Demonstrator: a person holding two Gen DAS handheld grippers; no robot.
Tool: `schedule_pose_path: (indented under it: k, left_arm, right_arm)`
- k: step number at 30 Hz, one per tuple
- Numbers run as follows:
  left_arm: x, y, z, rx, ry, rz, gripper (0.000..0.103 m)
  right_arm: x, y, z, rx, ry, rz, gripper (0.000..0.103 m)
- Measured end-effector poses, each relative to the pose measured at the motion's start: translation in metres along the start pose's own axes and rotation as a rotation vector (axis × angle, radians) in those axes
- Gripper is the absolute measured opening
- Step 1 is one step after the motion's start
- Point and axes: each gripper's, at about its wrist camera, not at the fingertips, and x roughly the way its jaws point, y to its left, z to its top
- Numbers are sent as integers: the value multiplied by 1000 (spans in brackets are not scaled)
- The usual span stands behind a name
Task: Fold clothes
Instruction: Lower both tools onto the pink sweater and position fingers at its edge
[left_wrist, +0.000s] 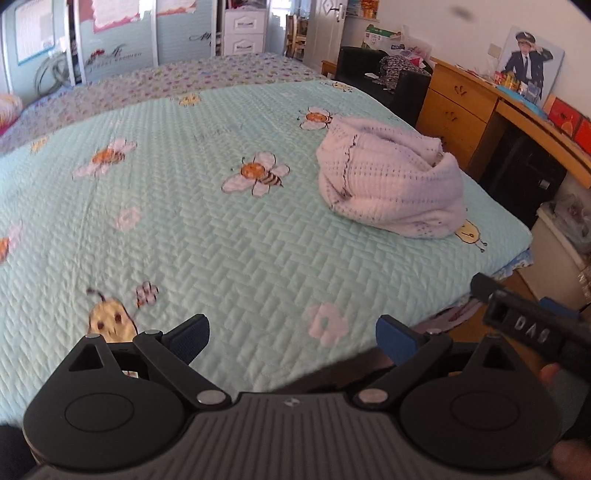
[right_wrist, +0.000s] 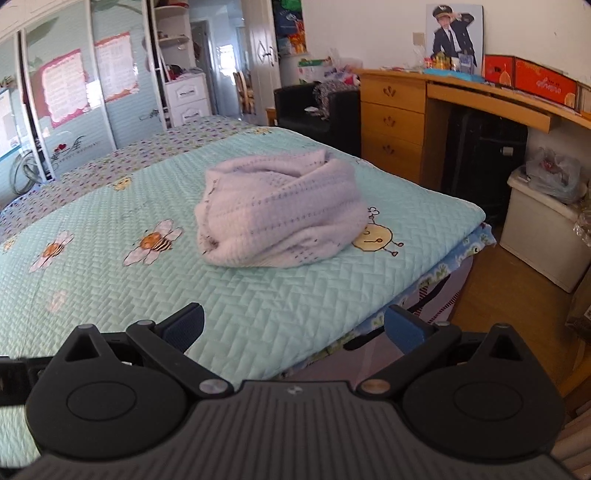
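Garment (right_wrist: 280, 210), 1 lavender bundle, lies on bedspread (right_wrist: 110, 288); 2 claws, left claw (left_wrist: 291, 338) and right claw (right_wrist: 293, 330), gape empty.

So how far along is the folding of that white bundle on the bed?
Nothing looks done yet. The white knitted garment lies in a crumpled heap on the green quilt, near the bed's corner, with no flat fold showing. Nothing is in hand: the left gripper and right gripper both hang open and empty, short of the heap. Left to do: grasp it, spread it flat, and fold it.
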Motion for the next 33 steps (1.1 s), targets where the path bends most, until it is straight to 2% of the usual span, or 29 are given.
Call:
schedule_pose_path:
  k: [3,5,8,9,11,13,15,16,21,27,33]
  left_arm:
    - [16,3,36,16,-41,16,99]
    - [21,5,63,1,-83,-14,99]
    - [27,2,92,-10,-145,-49,99]
    - [30,1,100,-15,-166,-60,100]
    - [42,-4,108,-10,-180,-68,100]
    - [60,-16,116,40,-138,-47,100]
    - [73,-29,122,102,-98,-21,99]
    - [75,-34,123,127,-97,-10,99]
    - [79,-47,133,145,-81,-9,99]
    - [77,-51,148,123,-82,-6,99]
    - [70,-50,149,132,-105,19,99]
  right_arm:
    - [11,-4,32,-3,-37,-12,102]
    - [14,-5,68,-10,-75,10,102]
    - [6,-6,114,-19,-218,73,103]
    - [13,-8,115,-18,-199,113,103]
    - [45,-19,106,6,-50,196,102]
    - [70,-23,88,42,26,125,100]
    - [80,-21,80,-2,23,20,100]
    - [80,-20,81,-4,10,-2,100]
    - [71,-17,105,1,-50,1,101]
    - [70,-7,134,9,-64,-35,101]
    - [67,-3,146,18,-74,-39,101]
